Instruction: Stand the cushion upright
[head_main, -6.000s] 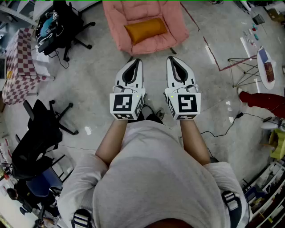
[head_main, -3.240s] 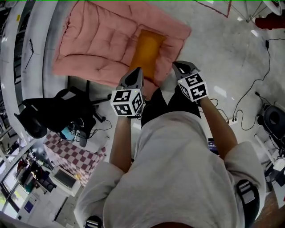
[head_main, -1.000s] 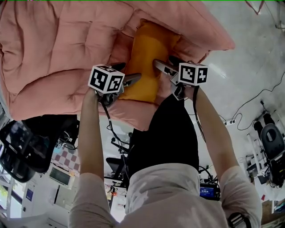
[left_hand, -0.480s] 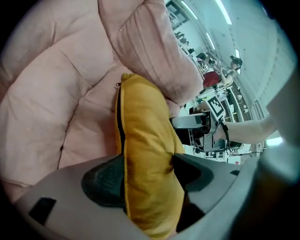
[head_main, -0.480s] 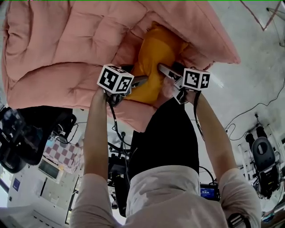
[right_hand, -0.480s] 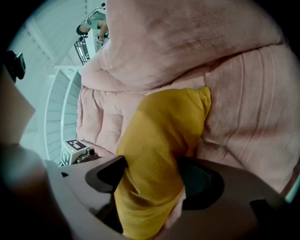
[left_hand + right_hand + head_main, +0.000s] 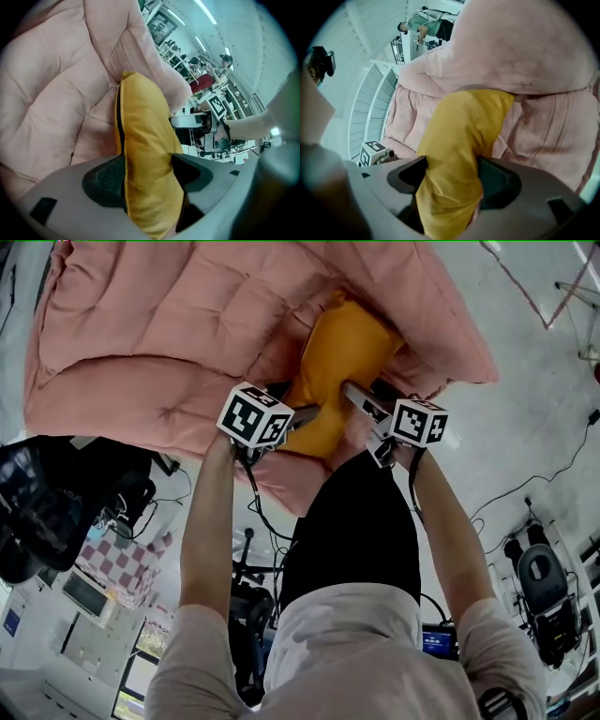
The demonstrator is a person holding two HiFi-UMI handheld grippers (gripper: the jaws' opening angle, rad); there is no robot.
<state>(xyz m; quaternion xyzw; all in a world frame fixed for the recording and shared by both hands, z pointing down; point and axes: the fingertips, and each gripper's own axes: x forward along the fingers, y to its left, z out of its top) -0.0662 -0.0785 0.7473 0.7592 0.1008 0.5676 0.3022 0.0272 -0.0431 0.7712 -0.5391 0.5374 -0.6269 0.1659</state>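
An orange-yellow cushion (image 7: 342,348) lies in the seat of a pink padded chair (image 7: 169,343), its near end raised. My left gripper (image 7: 302,414) grips the cushion's near left edge; in the left gripper view the cushion (image 7: 143,140) is squeezed between both pads (image 7: 105,180). My right gripper (image 7: 359,397) holds the near right edge, and the right gripper view shows the cushion (image 7: 461,126) bunched between its pads (image 7: 499,183). Both sets of jaws have just been closing onto the cushion.
A black office chair (image 7: 52,507) and a checked cloth (image 7: 117,554) are at the left. Cables (image 7: 548,470) and a black stool (image 7: 534,573) sit on the floor at the right. People stand far off (image 7: 426,23).
Both grippers have closed in on the cushion's near edges and risen a little. The cushion's near end is now pinched and lifted off the seat.
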